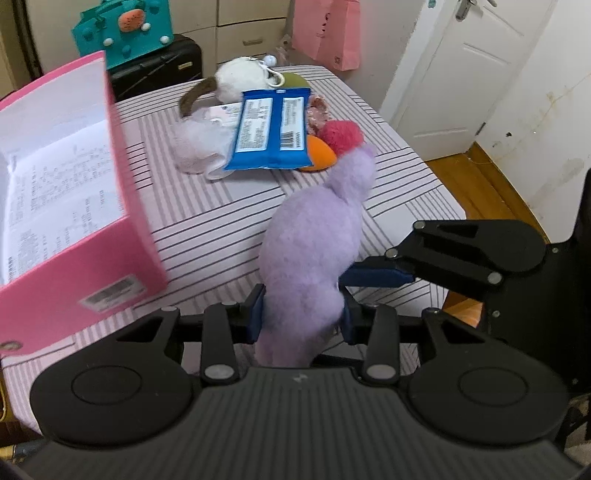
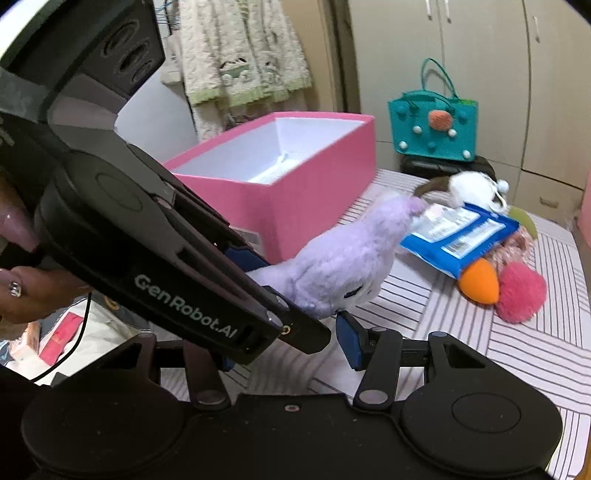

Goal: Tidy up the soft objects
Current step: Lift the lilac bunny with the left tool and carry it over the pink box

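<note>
My left gripper (image 1: 303,314) is shut on a purple plush toy (image 1: 314,236), held above the striped table; the toy also shows in the right wrist view (image 2: 340,266). My right gripper (image 2: 291,349) is open just beside the toy's lower end, with one blue pad (image 2: 349,341) under it; the left gripper's body crosses in front and hides its other pad. An open pink box (image 1: 74,221) stands left of the toy, its white inside bare in the right wrist view (image 2: 280,158).
On the striped table (image 1: 229,221) lie a blue wipes pack (image 1: 269,129), a pink pompom (image 1: 341,134), an orange piece (image 1: 321,157), a white fluffy cloth (image 1: 195,147) and a white plush (image 1: 240,77). A teal felt bag (image 1: 122,31) stands behind.
</note>
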Tool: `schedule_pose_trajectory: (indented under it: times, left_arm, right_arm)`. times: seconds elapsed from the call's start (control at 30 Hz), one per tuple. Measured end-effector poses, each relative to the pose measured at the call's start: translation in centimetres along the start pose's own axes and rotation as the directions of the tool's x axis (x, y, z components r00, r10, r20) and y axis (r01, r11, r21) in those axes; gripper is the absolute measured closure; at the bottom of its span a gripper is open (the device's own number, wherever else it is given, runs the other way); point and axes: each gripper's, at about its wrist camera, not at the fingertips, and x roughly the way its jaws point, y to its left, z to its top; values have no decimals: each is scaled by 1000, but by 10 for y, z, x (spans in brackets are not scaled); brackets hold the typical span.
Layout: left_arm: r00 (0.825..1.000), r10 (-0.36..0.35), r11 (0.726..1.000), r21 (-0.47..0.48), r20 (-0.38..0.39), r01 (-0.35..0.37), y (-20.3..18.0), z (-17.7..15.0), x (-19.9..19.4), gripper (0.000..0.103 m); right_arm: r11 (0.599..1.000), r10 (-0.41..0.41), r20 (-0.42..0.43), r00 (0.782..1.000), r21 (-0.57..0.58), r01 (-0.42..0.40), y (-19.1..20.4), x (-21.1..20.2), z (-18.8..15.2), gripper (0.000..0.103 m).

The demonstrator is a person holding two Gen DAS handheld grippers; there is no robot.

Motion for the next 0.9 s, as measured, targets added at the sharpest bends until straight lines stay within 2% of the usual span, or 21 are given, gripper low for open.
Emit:
schedule_pose_trajectory:
  times: [0.33,0.53,0.77,0.9]
  left_arm:
    - [995,74,997,-4,73,-74,16,-15,-39,69]
    - [989,95,995,13,113,-97,24,-15,-54,69]
    - [980,121,992,17,159,-125,33,-5,-83,69]
    - [982,129,992,-10,141,-129,48,7,-97,69]
  right_arm:
    - [996,35,71,997,-88,-28,34,-6,20,46]
    - [988,30,99,995,-156,-14,48,-5,30,46]
    - [971,16,132,991,-239,16,65,-12,58,46]
    - [966,36,121,992,-258,-4,70,-10,81,46]
